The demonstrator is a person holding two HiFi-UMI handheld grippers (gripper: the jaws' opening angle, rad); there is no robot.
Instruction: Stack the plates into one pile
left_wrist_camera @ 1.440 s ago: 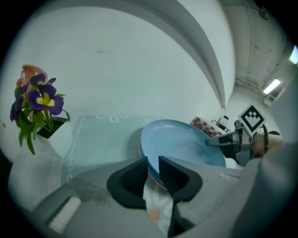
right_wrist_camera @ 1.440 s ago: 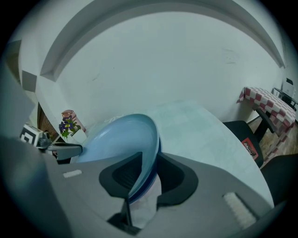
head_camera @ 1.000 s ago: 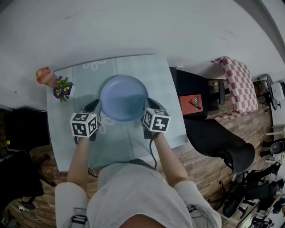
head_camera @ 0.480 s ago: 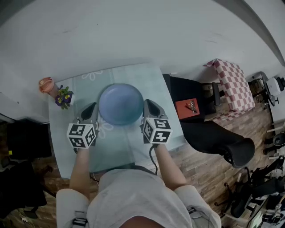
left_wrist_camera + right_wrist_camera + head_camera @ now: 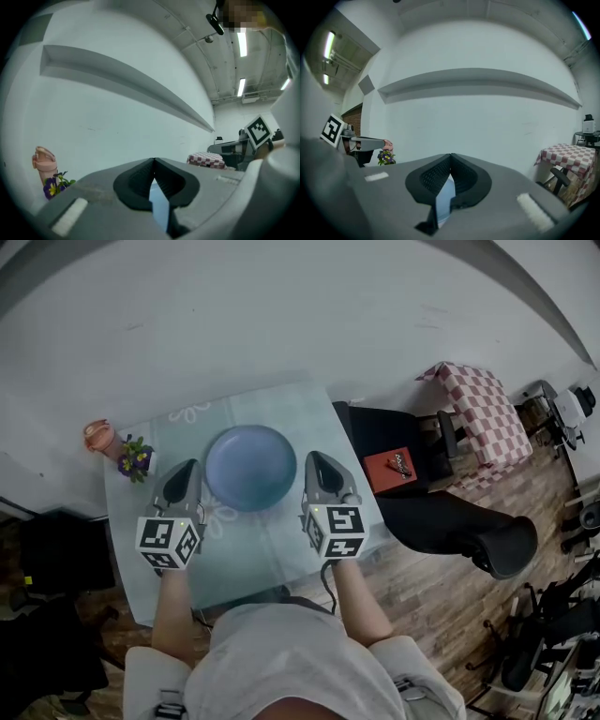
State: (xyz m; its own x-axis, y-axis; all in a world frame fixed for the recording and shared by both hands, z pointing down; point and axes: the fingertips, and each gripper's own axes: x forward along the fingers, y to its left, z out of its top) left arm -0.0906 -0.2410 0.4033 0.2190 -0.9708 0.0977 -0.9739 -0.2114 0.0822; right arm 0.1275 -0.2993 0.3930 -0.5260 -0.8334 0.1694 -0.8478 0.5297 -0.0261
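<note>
Seemingly near the end of the job: only one blue plate (image 5: 250, 468) to be seen, lying flat at the middle of the table (image 5: 281, 545). Possibly a pile, though impossible to count layers from above.

Best to keep both tools off its rim. Hold the left gripper (image 5: 185, 470) at 9 o'clock of the plate and the right gripper (image 5: 319, 463) at 3 o'clock, each just beside it and apart from it. Draw them toward 6 with no sideways swing. Both pinched together at the tips, clamping nothing; just a pale blue sliver glimpsed behind the ribbed black pads (image 5: 133, 180) in each gripper view. If shifting the plate, take it by the rim at two opposite sides.

Round, shallow, smooth and glossy by the look, with a low raised edge; likely slippery. Underneath, a pale green mat (image 5: 225, 549) with white flower prints, matte. Further out at 9 to 10 o'clock, a pink cup (image 5: 97, 437) and small purple-and-yellow flowers (image 5: 136, 457), near the left tool and probably easy to tip. Off the table at 3 o'clock, a black chair (image 5: 469, 535); at 2, a red-checked cloth (image 5: 473, 409).
</note>
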